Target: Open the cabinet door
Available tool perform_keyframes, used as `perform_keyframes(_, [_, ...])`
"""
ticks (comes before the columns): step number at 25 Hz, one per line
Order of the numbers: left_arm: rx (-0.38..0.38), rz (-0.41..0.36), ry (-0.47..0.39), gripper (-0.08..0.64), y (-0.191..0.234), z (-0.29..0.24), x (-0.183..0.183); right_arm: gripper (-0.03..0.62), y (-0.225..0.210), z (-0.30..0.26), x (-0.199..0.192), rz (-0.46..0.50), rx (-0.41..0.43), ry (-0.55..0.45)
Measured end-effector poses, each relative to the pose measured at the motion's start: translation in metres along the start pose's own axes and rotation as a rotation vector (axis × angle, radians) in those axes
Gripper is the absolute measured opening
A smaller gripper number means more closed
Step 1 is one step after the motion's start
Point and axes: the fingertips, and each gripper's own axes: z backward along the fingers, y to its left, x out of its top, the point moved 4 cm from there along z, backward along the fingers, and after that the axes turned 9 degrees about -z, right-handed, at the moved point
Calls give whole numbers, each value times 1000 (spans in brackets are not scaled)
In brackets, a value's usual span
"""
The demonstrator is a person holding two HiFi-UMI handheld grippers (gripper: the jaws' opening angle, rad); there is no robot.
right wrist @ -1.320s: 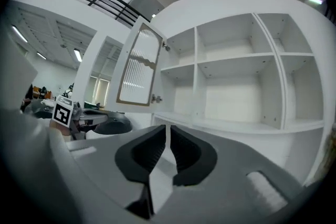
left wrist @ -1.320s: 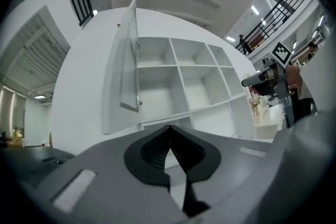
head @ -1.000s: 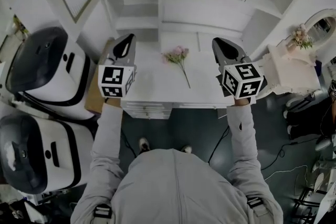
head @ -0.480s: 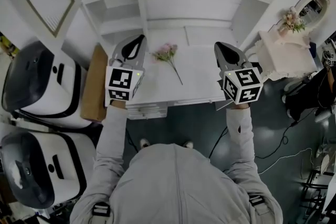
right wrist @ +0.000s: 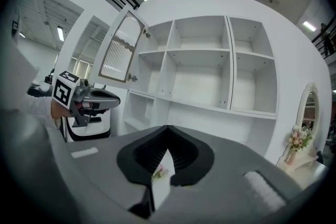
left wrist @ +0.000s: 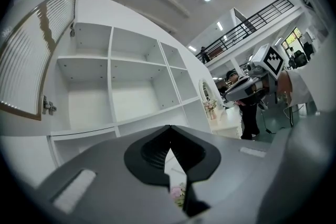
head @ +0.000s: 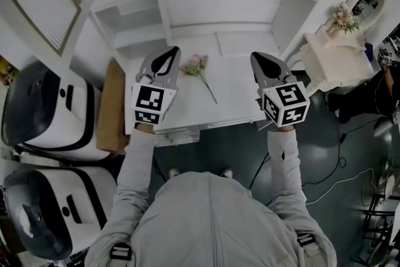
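The white cabinet (head: 206,3) stands behind a white table (head: 231,103), its shelves bare. Its slatted door (head: 40,0) hangs swung out at the upper left, with a small handle (left wrist: 49,107) on its edge. My left gripper (head: 169,54) is over the table's left part, shut and holding nothing. My right gripper (head: 259,59) is over the table's right part, also shut with nothing in it. Both point level at the shelves, well short of the door. In the right gripper view the door (right wrist: 119,50) shows above the left gripper (right wrist: 89,97).
A pink flower stem (head: 199,65) lies on the table between the grippers. Two large white machines (head: 44,115) and a brown box (head: 114,109) stand at the left. A small white stand (head: 331,59) with flowers and an oval mirror (head: 369,0) is at the right. Cables cross the floor.
My left gripper has moved right, closer to the flower stem. The right gripper has stayed about where it was. The head view has shifted, so the cabinet sits further left.
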Motion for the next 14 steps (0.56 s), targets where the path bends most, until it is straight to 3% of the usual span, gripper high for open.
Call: perform_keyframes(14, [-56, -5, 16, 18, -21, -8, -3, 0, -6, 4, -13, -19, -4, 16])
